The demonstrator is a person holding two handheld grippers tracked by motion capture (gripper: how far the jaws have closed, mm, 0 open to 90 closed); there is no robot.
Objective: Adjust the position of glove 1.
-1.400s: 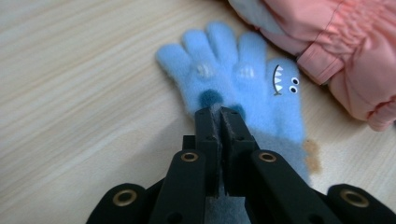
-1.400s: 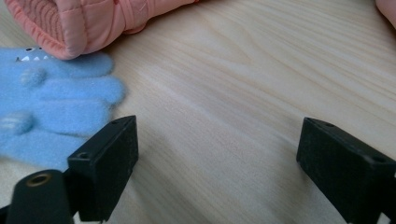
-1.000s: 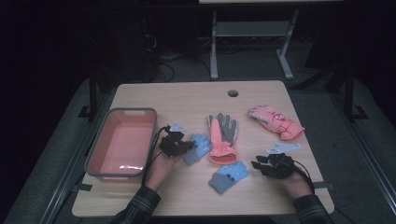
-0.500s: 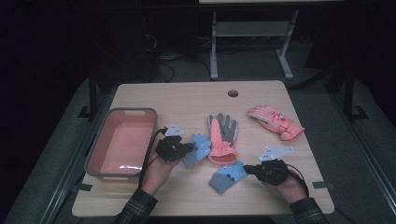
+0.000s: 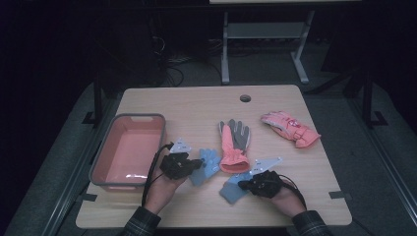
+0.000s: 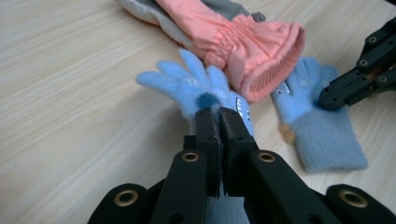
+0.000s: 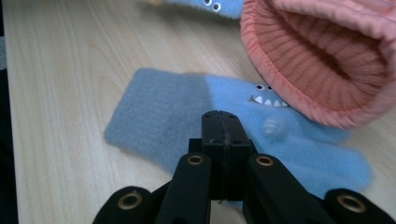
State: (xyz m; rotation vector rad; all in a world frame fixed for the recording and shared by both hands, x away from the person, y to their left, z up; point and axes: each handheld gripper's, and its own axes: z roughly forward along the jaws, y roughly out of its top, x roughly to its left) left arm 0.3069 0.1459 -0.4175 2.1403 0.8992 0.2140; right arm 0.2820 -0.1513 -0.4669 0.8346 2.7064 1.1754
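Two light blue knit gloves lie at the table's front. In the left gripper view my left gripper (image 6: pixel 219 116) is shut on the first blue glove (image 6: pixel 196 86), pinching it near the palm; the high view has this gripper (image 5: pixel 195 164) at the glove's (image 5: pixel 210 162) left side. My right gripper (image 7: pixel 226 117) is shut, its tips over the middle of the second blue glove (image 7: pixel 187 116), with no fabric visible between the jaws. From above, that gripper (image 5: pixel 246 185) sits on the second glove (image 5: pixel 230 191).
An orange and grey glove (image 5: pixel 234 140) lies between the blue ones, its open cuff (image 7: pixel 327 60) close to my right jaws. A pink glove (image 5: pixel 290 129) rests at the far right. A pink bin (image 5: pixel 101 162) stands at the left. The table has a round hole (image 5: pixel 245 98) near its back edge.
My right gripper has moved left onto the second blue glove. The left gripper has stayed at the first blue glove.
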